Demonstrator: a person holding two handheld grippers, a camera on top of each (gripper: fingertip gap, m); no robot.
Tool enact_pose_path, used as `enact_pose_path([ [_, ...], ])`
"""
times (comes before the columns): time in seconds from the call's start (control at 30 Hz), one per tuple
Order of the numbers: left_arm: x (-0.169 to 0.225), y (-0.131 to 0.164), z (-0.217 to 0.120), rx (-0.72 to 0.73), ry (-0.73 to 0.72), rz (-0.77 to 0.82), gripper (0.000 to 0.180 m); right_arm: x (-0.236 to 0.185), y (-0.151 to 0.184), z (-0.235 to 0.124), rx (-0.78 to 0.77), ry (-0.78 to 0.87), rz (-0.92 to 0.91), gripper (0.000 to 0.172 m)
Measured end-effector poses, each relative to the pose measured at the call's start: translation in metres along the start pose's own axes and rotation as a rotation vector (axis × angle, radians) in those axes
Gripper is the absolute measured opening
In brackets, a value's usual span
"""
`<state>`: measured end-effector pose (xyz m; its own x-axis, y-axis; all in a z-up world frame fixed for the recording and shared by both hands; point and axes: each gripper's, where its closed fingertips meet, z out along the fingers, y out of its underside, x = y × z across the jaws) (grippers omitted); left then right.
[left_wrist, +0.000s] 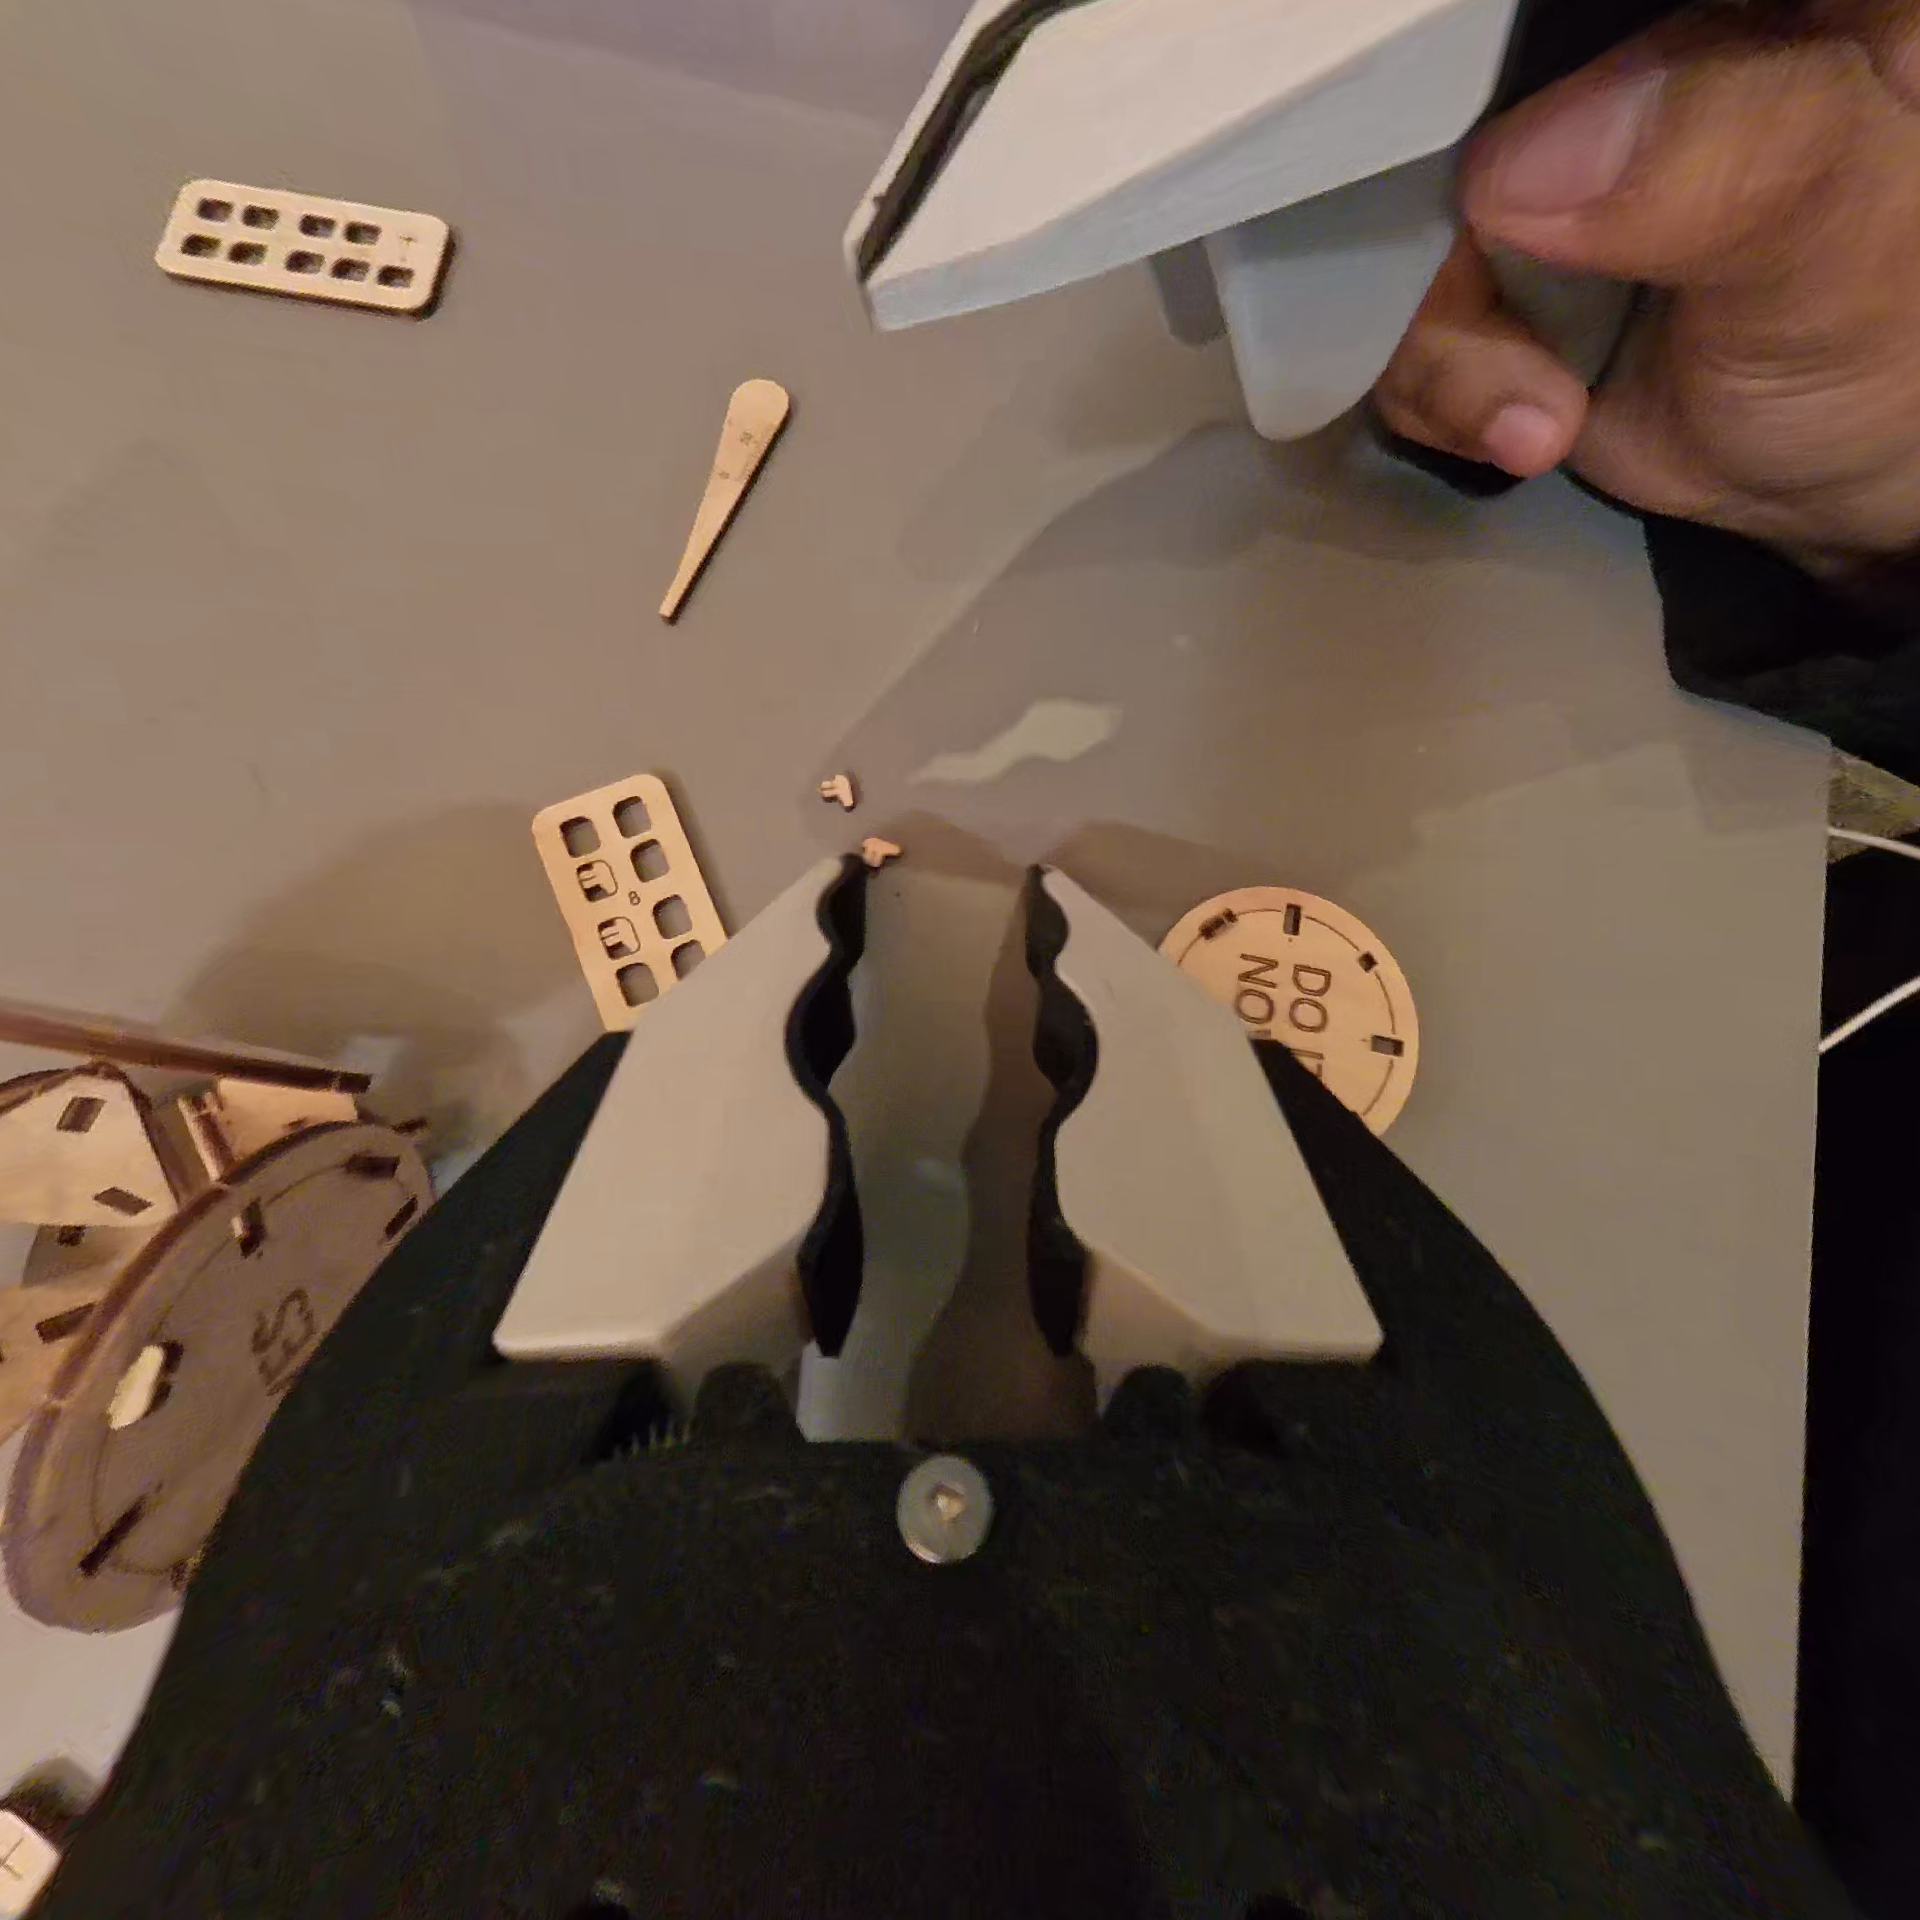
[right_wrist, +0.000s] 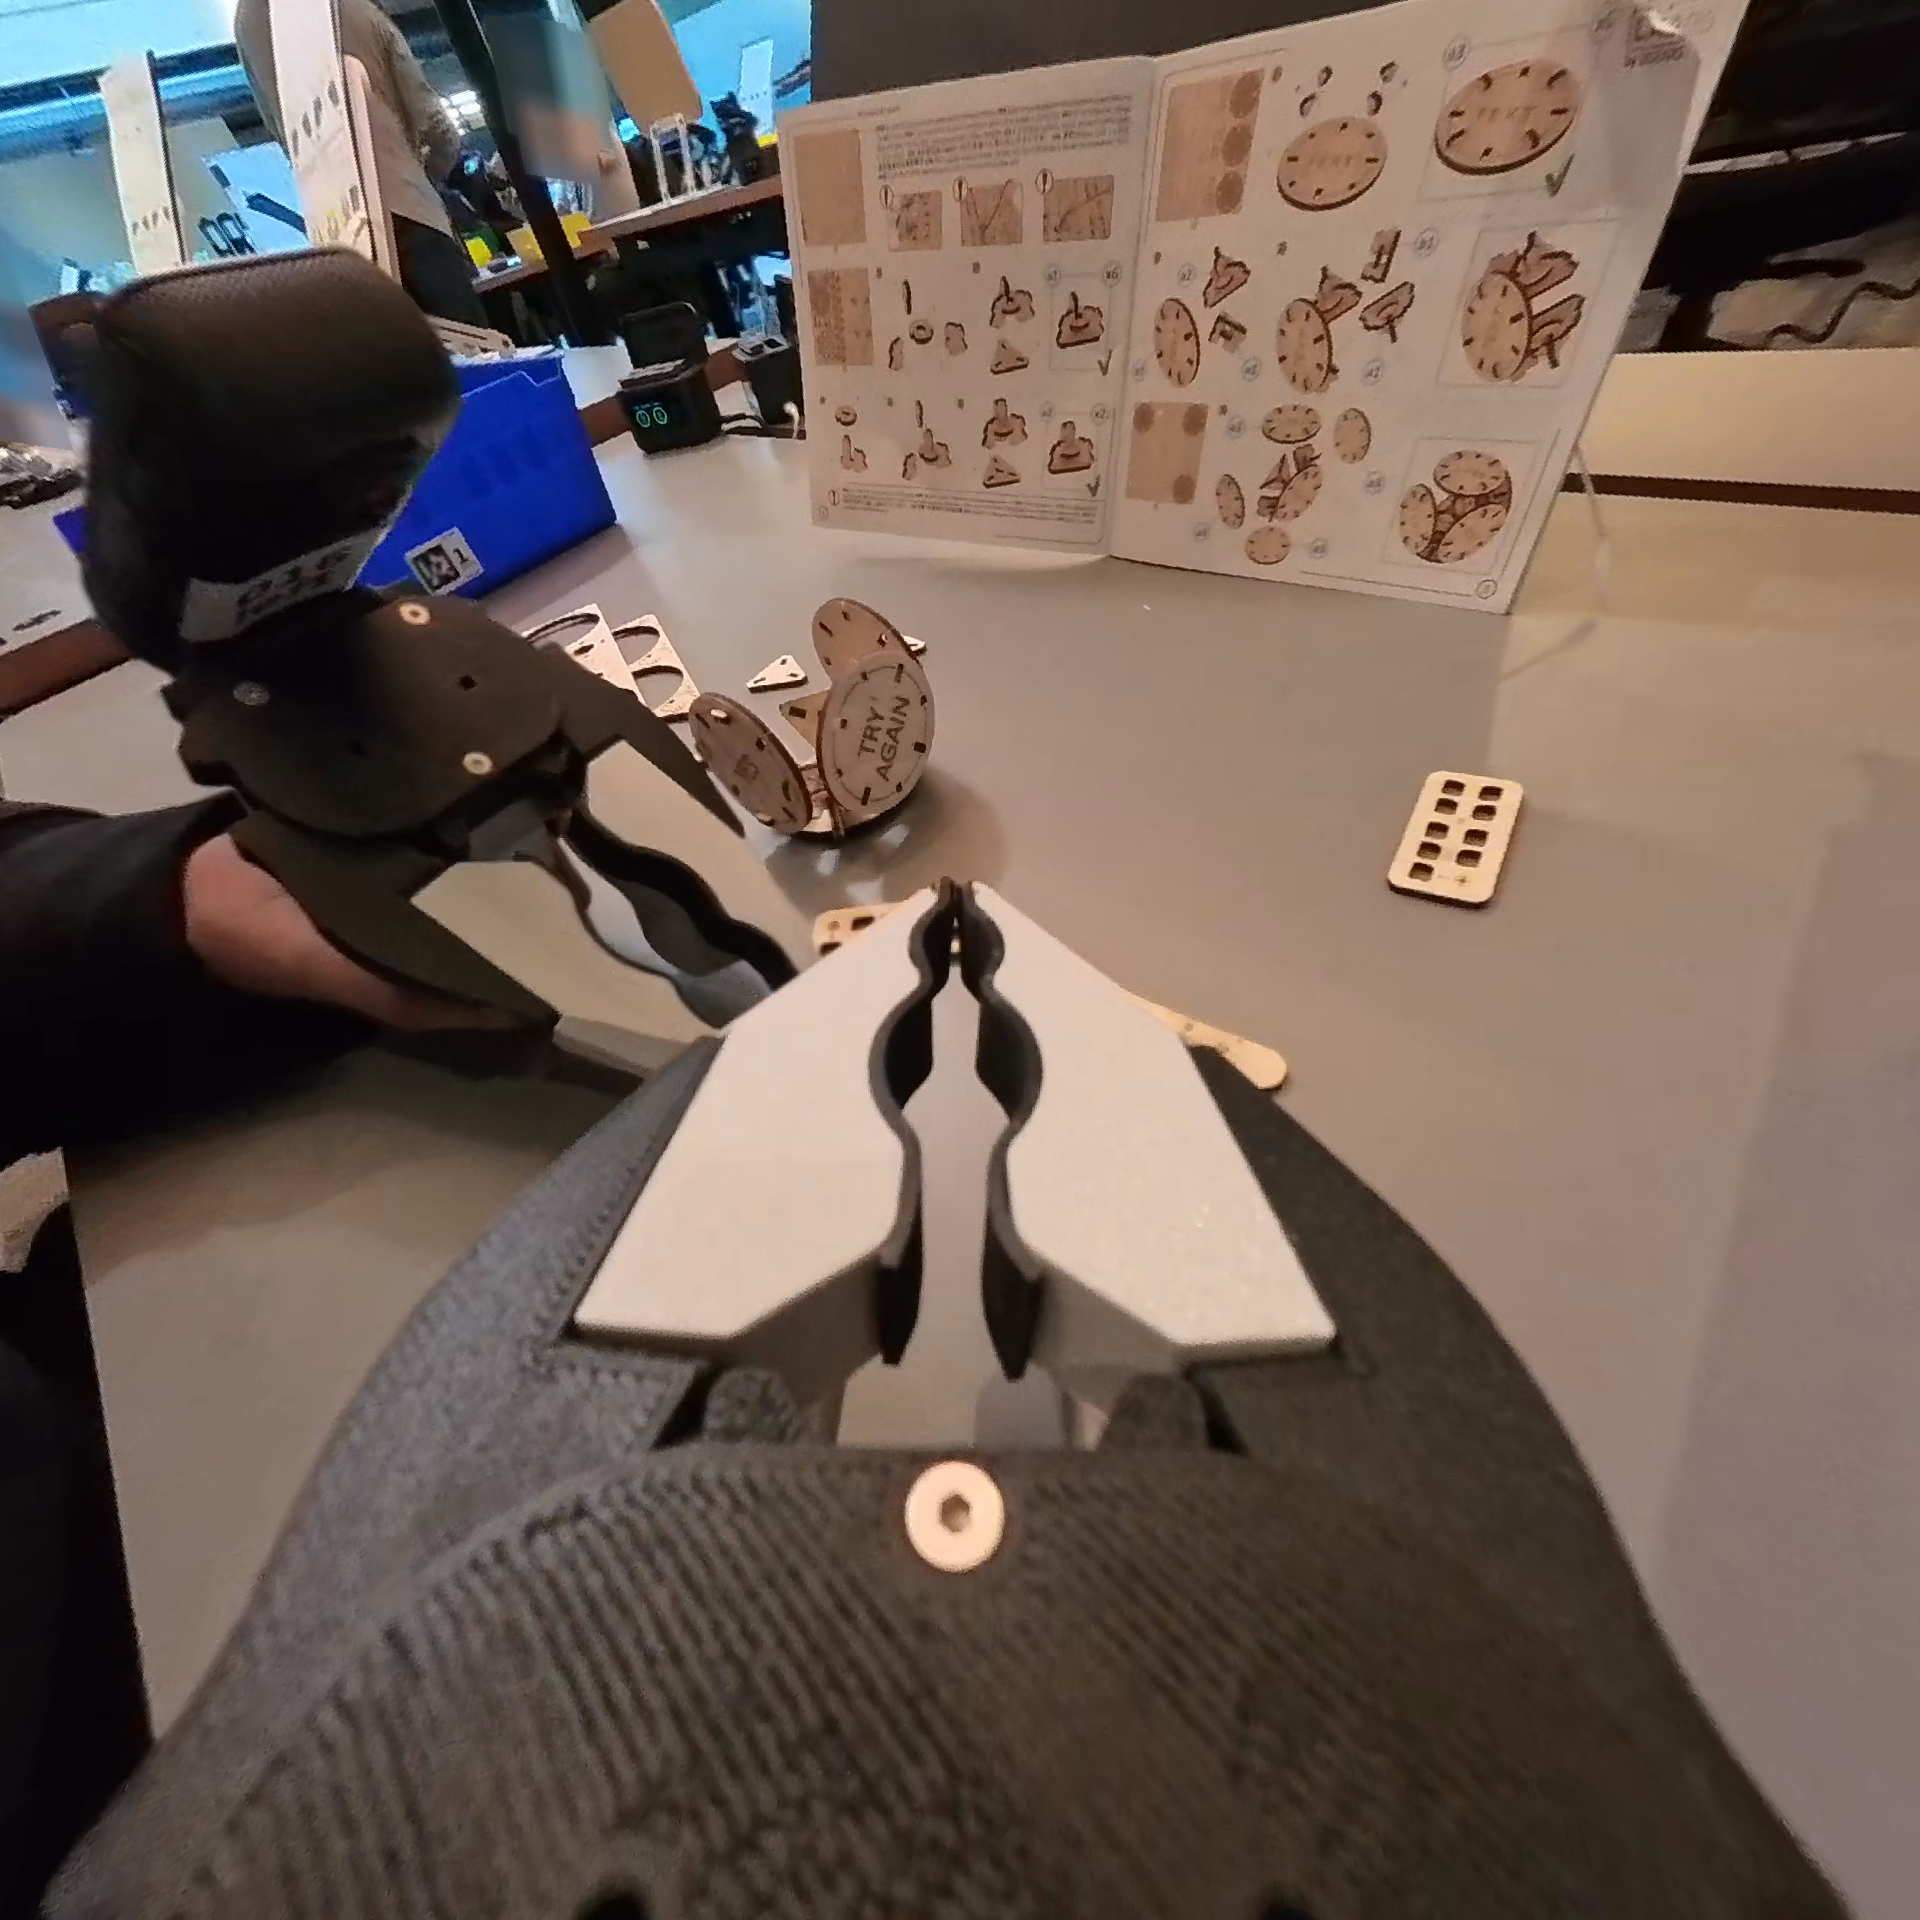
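Two grippers over a grey desk (left_wrist: 312, 644) strewn with laser-cut plywood parts.

Left gripper (left_wrist: 940, 862): jaws spread, nothing between the pads. A tiny wooden peg (left_wrist: 879, 850) lies on the desk just at the tip of its left finger; contact with the pad is hard to judge, probably just apart. A second tiny peg (left_wrist: 840, 790) lies a little farther ahead. A slotted rectangular plate (left_wrist: 623, 894), with two pegs in its frame, sits just left of the fingers. An engraved wooden disc (left_wrist: 1309, 997) lies just right, partly behind the right finger. The partly built disc assembly (left_wrist: 156, 1299) stands at lower left. A tapered wooden stick (left_wrist: 727, 488) and a second slotted plate (left_wrist: 303, 247) lie well ahead.

Right gripper (right_wrist: 954, 896): jaws pressed together at the tips, nothing visible between them. It is held by a hand (left_wrist: 1662, 312) above the desk. An open instruction booklet (right_wrist: 1195, 312) stands propped at the back; a blue bin (right_wrist: 499, 468) sits far left.
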<state>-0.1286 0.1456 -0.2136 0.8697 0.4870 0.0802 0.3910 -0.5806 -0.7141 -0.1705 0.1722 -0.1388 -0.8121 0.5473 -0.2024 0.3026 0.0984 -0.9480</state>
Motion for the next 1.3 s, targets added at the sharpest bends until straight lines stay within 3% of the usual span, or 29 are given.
enact_pose_path([
  [0.07,0.004,0.0,0.0,0.001,0.05,-0.015,0.001,0.0,-0.001,-0.001,0.008,-0.012,0.015,0.0],
  [0.1,0.005,0.0,0.0,-0.003,0.074,-0.032,0.0,0.001,-0.002,-0.001,0.012,-0.018,0.025,0.0],
  [0.3,-0.007,-0.003,0.001,0.013,0.045,-0.092,0.011,0.002,-0.007,-0.006,0.047,-0.081,0.106,0.0],
  [0.5,-0.006,-0.005,0.004,0.005,0.023,-0.085,0.006,0.0,-0.012,-0.01,0.088,-0.086,0.084,0.0],
  [0.8,-0.003,-0.014,-0.005,0.08,0.019,-0.037,0.001,-0.019,-0.009,-0.004,0.072,-0.07,-0.092,0.0],
  [0.93,0.004,-0.029,-0.025,0.186,-0.007,0.057,0.0,-0.024,0.006,-0.005,-0.043,-0.139,0.05,0.002],
  [1.1,0.022,-0.04,-0.042,0.288,0.011,0.161,0.0,-0.052,0.013,-0.008,-0.106,-0.349,0.35,0.014],
  [1.3,0.035,-0.043,-0.05,0.338,0.034,0.208,0.0,-0.061,0.023,-0.009,-0.155,-0.381,0.441,0.012],
])
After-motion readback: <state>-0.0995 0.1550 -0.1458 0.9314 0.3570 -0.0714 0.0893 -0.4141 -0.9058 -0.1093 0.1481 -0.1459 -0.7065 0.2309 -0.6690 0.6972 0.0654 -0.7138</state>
